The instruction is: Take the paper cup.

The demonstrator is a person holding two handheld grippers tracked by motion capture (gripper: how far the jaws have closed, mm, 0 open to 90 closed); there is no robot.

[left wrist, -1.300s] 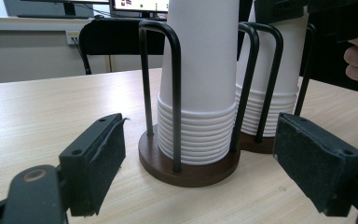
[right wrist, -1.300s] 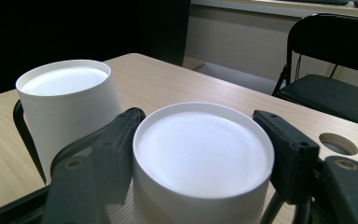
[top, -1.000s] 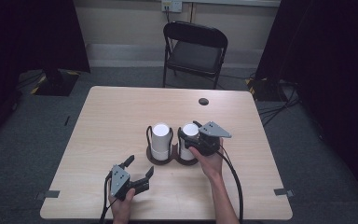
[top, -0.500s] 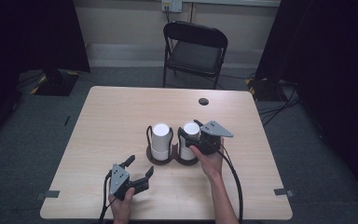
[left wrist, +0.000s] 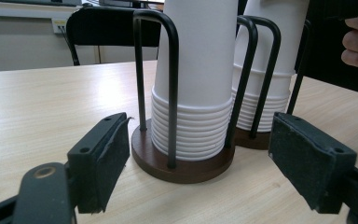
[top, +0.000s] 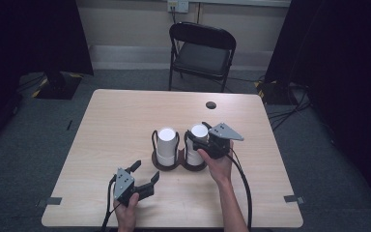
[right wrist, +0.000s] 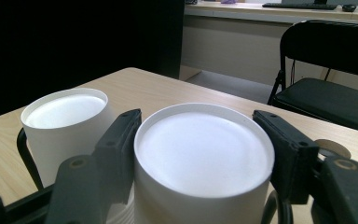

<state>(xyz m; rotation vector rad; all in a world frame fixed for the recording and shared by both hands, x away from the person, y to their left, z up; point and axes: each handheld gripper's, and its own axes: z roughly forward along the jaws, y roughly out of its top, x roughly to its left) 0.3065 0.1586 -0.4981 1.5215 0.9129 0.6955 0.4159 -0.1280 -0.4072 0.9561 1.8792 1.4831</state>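
Two tongs (top: 195,140) level, forearms low

On the table (top: 106,125) a rack (top: 180,164) holds two cup stacks side by side: left stack (top: 166,145), right stack (top: 196,143). A chair (top: 202,53) stands behind the table.

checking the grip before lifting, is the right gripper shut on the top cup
Shut: the right gripper has both jaws pressed against the sides of the top cup.
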